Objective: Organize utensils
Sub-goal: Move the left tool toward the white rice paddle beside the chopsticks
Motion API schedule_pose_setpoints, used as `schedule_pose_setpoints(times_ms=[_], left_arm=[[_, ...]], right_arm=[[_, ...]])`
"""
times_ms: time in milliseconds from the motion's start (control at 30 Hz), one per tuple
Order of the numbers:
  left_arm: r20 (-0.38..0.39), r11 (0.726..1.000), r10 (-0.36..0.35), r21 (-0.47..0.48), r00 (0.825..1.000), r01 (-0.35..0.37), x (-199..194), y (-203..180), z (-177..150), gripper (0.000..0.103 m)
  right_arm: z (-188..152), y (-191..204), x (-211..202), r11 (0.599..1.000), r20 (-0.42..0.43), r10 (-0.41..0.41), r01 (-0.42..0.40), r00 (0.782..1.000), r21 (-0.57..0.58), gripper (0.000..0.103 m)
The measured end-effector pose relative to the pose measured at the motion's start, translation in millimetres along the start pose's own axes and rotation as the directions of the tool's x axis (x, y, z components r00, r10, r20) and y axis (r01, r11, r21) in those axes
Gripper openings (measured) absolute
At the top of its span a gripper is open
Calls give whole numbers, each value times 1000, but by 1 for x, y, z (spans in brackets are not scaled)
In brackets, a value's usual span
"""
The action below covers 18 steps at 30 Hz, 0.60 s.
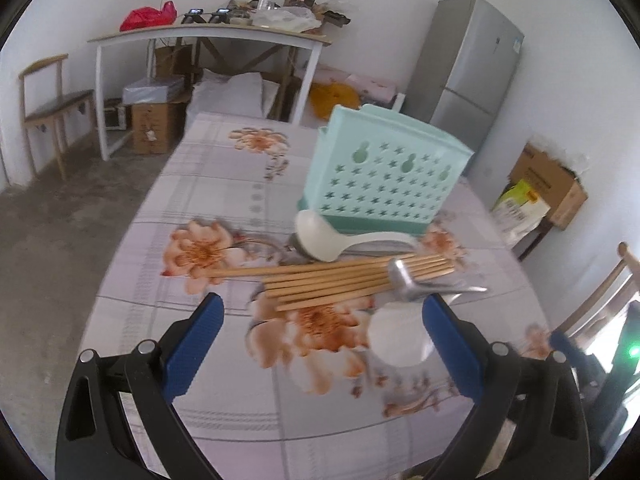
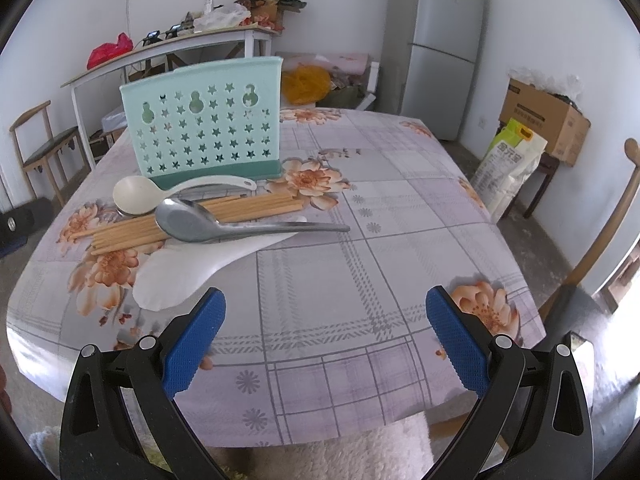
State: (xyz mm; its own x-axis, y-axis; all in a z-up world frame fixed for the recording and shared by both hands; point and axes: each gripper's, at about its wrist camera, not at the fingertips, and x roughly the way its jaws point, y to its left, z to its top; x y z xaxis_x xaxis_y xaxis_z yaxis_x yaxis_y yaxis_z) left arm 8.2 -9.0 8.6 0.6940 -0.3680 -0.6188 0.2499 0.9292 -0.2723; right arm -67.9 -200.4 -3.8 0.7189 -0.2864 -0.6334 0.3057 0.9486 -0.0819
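- Table [image 2: 400, 208]: 1, w/ a flower cloth. All the task things sit on it, left-middle of the right wrist view.
- Holder [image 2: 204, 124]: 1, mint green plastic w/ star holes, standing up, upper left of the right view. Prob. light and stiff, so it may tip if bumped. The spoons and sticks likely go in its top.
- Flat white scoop [image 2: 188, 272]: 1, lying under the metal spoon, lower left of the right view. Looks thin and smooth, prob. slippery. Best grab is the narrow handle end.
- Metal spoon [image 2: 192, 222]: 1, on top of the sticks, handle pointing right. Hard, shiny, prob. heaviest and slick. Pinch the handle [image 2: 304, 227] where it sticks out alone.
- White spoon [image 2: 138, 196]: 1, just in front of the holder, bowl to the left. Prob. light plastic. Grab the thin handle.
- Chopsticks [image 2: 168, 226]: abt 8, can't count for sure, since the spoon hides some. Light, stiff wood, and may roll. Grab near the middle, a few at a time.
- Left tongs [image 1: 320, 320]: spread wide, holding nothing, low in the left view, near the sticks.
- Right tongs [image 2: 326, 312]: spread wide, holding nothing, over bare cloth, well apart from the pile.
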Motion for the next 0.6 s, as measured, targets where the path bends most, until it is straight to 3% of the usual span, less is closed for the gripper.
schedule_pose_setpoints(times_ms=[167, 267, 367, 433, 533, 600], left_arm=[[4, 994, -13, 112, 1000, 13, 10, -16, -3, 97], [-10, 963, -23, 267, 1000, 25, 17, -33, -13, 97], [-28, 900, -21, 435, 999, 31, 25, -56, -28, 97], [-51, 836, -27, 546, 998, 51, 30, -73, -41, 97], [-72, 772, -11, 634, 997, 54, 41, -88, -53, 92], [-89, 747, 5, 662, 996, 55, 47, -93, -57, 88]], right_arm=[[-4, -2, 16, 999, -31, 26, -27, 999, -26, 96], [-4, -6, 27, 999, -52, 44, -45, 998, -17, 96], [-2, -11, 36, 998, -68, 56, -56, 996, -2, 96], [-1, -12, 42, 998, -78, 66, -66, 995, 7, 96], [-1, -15, 49, 997, -98, 77, -76, 992, 16, 96], [-2, -17, 54, 996, -116, 84, -82, 990, 24, 96]])
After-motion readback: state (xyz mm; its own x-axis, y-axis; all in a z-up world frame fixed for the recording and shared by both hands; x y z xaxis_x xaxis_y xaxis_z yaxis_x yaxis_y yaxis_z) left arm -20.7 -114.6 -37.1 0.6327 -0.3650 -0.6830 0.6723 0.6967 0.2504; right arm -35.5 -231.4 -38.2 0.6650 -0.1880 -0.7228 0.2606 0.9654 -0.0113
